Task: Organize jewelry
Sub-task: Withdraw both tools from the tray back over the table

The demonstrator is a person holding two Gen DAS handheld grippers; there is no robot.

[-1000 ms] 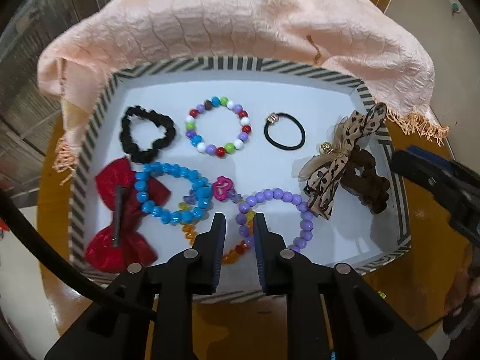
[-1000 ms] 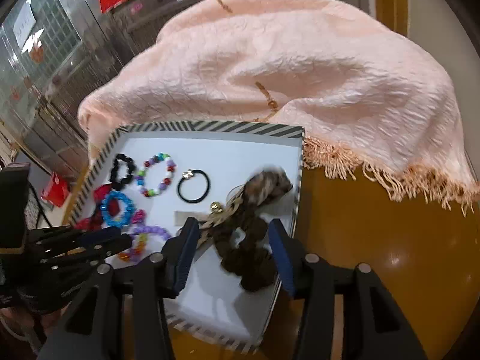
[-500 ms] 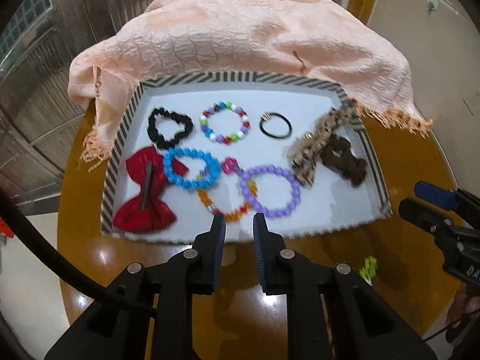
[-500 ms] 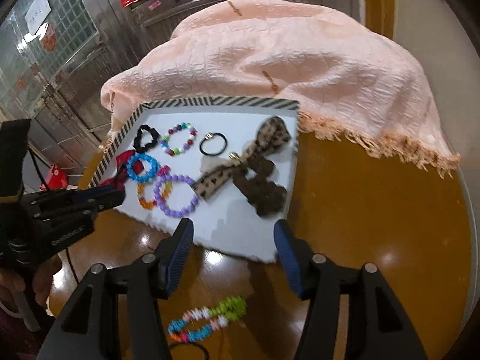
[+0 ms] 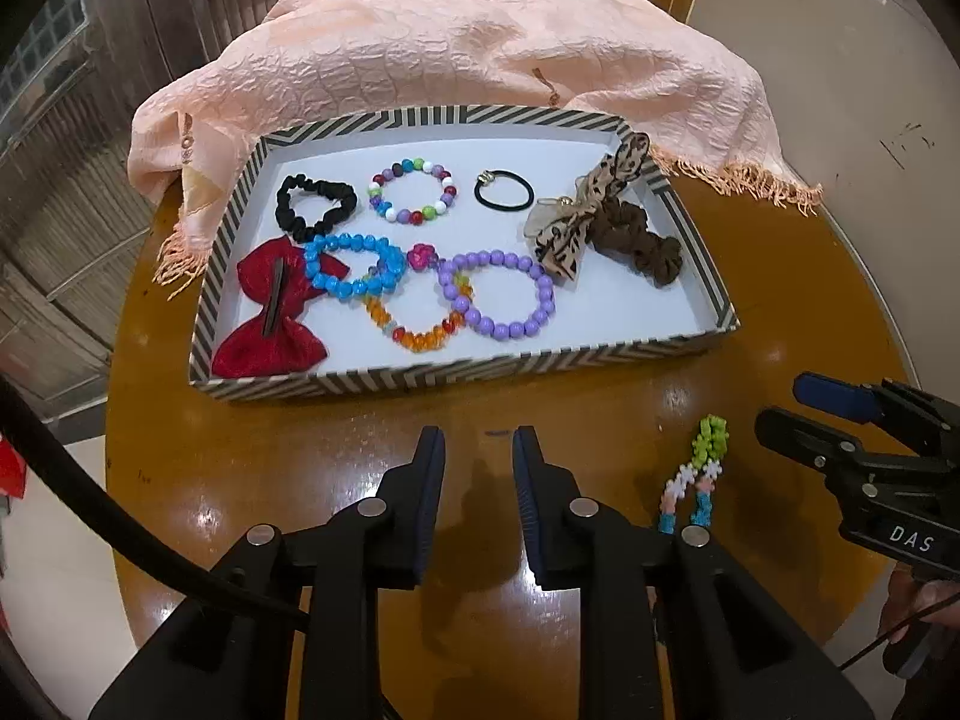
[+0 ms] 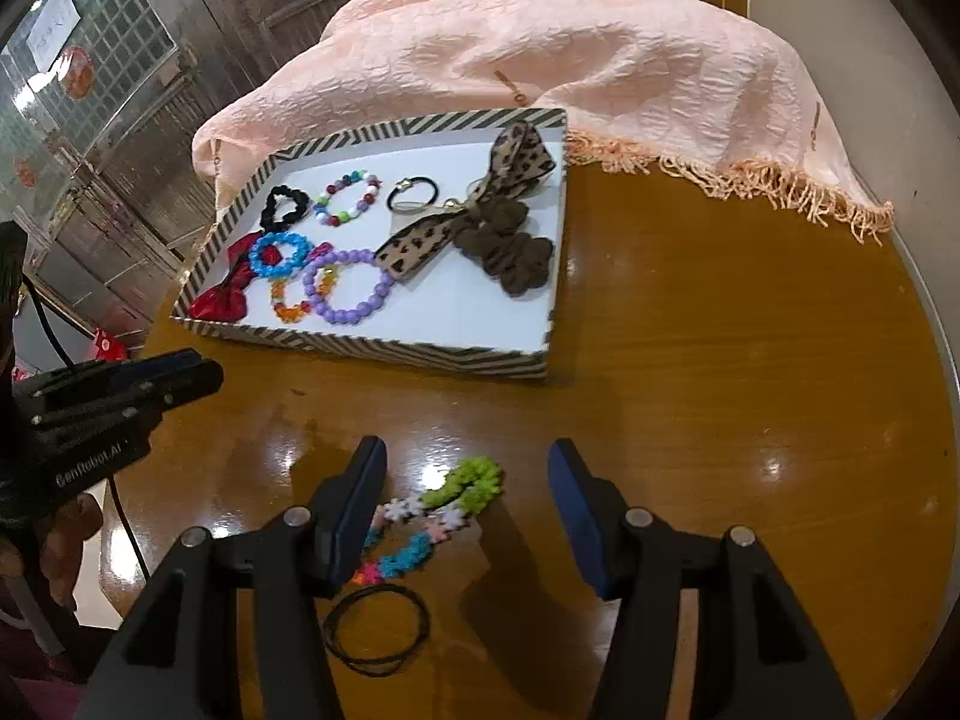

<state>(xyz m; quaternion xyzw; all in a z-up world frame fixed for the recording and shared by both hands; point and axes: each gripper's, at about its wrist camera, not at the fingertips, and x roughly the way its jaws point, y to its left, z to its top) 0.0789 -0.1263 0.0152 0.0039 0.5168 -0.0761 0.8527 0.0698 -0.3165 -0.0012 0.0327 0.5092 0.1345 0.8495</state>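
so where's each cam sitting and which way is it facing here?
Left wrist: on the left gripper, angled down along its open, empty fingers at the striped tray across the wooden table; the right gripper shows at the right edge.
Right wrist: on the right gripper, angled down at the flower bracelet and thin black band between its open fingers; the left gripper and a hand show at left.
Shared: tray, flower bracelet, peach scarf, table.
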